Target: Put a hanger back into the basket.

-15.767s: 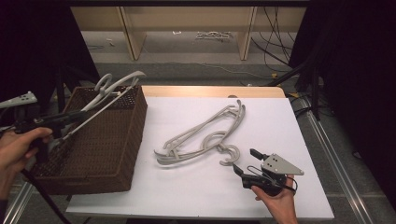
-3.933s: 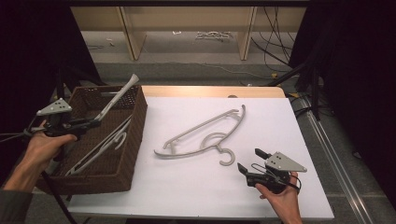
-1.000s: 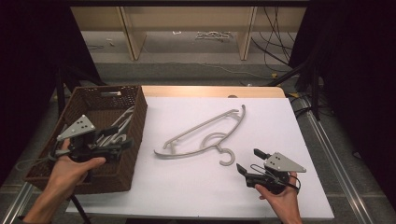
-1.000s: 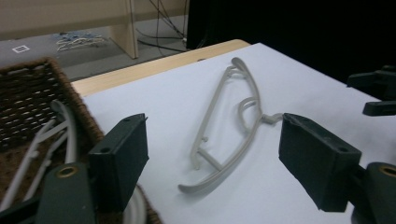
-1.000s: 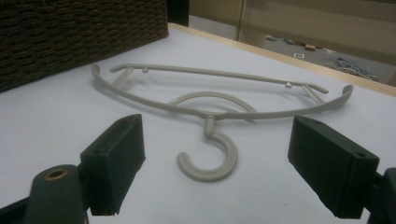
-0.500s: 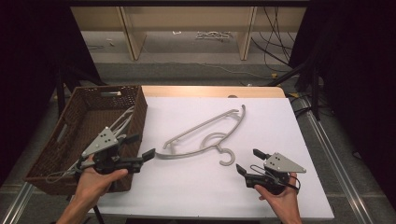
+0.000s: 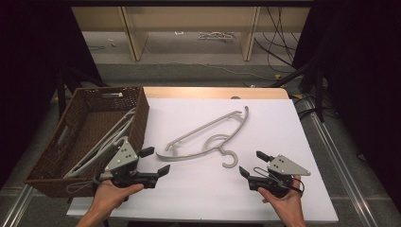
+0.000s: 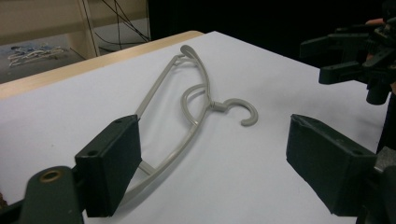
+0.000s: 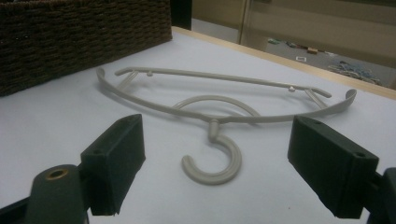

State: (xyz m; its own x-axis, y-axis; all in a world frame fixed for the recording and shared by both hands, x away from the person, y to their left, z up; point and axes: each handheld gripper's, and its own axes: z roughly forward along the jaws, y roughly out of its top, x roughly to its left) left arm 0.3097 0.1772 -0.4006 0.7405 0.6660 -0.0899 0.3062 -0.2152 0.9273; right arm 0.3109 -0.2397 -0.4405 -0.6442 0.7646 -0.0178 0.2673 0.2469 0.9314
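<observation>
I have the left gripper down low over the white table, just off the near right corner of the wicker basket, and its jaws have just been opening: they stand spread wide with nothing between the pads. In the left gripper view the grey hanger lies flat on the white sheet straight ahead, its near end running down behind my left pad (the pad hides that tip, so I cannot tell whether it touches). My right gripper sits at the near right of the table, held in the right hand, jaws likewise spread and empty. The right gripper view looks right along the sheet at the hanger, hook end pointing back at me, the open hook lying between the two pads but farther out, apart from both. From the high view the hanger rests in the middle of the table, slanted, its hook toward the near edge and roughly between my two grippers, closer to the right one. In the basket other pale hangers lean along the right wall. The left hand grips the tool from below, cable looping beside it
</observation>
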